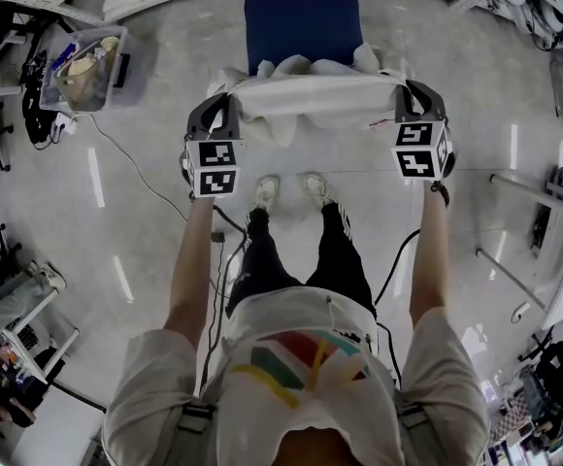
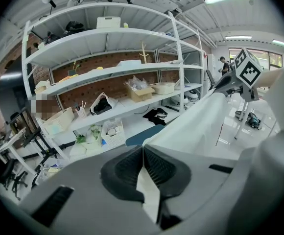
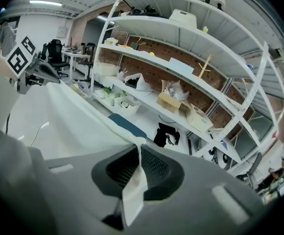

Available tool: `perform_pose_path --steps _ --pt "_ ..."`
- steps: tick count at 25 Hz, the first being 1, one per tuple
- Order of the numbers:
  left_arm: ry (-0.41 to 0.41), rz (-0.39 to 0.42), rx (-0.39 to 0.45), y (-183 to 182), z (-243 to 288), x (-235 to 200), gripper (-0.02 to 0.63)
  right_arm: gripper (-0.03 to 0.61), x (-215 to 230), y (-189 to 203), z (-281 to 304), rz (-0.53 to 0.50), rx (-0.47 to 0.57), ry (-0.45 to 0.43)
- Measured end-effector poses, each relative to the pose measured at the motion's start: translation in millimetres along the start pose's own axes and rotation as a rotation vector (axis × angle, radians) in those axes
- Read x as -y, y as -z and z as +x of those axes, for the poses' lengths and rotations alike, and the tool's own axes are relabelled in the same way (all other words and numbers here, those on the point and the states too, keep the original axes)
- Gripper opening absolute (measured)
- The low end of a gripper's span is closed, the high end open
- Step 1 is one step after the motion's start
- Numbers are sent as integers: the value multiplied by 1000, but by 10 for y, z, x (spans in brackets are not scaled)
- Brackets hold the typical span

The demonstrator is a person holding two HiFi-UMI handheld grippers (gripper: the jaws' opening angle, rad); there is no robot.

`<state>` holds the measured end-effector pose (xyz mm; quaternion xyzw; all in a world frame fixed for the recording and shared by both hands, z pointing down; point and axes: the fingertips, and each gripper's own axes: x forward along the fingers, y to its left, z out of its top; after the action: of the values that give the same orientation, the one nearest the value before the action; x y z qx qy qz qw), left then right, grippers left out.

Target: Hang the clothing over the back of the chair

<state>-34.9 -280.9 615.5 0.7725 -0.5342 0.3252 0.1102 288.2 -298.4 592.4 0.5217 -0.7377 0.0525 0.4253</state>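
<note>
The left gripper (image 1: 225, 107) and right gripper (image 1: 410, 100) each pinch one end of the clothing (image 1: 311, 97), stretched by the chair (image 1: 301, 22) at 12 o'clock. Judged remaining: settle it over the back, then release.

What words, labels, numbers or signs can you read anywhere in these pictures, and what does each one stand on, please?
No text can be read in any view.
Left marker cube and right marker cube: black-and-white square patterns only, no letters or numbers.
Person's shirt: coloured shapes, no words.
Cardboard box on the shelf: any label is too small to read.
</note>
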Motion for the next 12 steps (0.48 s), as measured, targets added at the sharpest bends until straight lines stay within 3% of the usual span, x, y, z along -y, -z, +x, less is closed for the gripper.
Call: perform_pose_path --steps 8,10,12 --pt "-18 -93 32 -99 -6 -40 27 46 45 23 -40 80 13 41" --pt "-7 -109 34 -108 -17 -27 105 64 56 59 -70 92 10 45" --pt "4 -115 31 -109 -27 -5 112 77 62 96 -101 103 5 41"
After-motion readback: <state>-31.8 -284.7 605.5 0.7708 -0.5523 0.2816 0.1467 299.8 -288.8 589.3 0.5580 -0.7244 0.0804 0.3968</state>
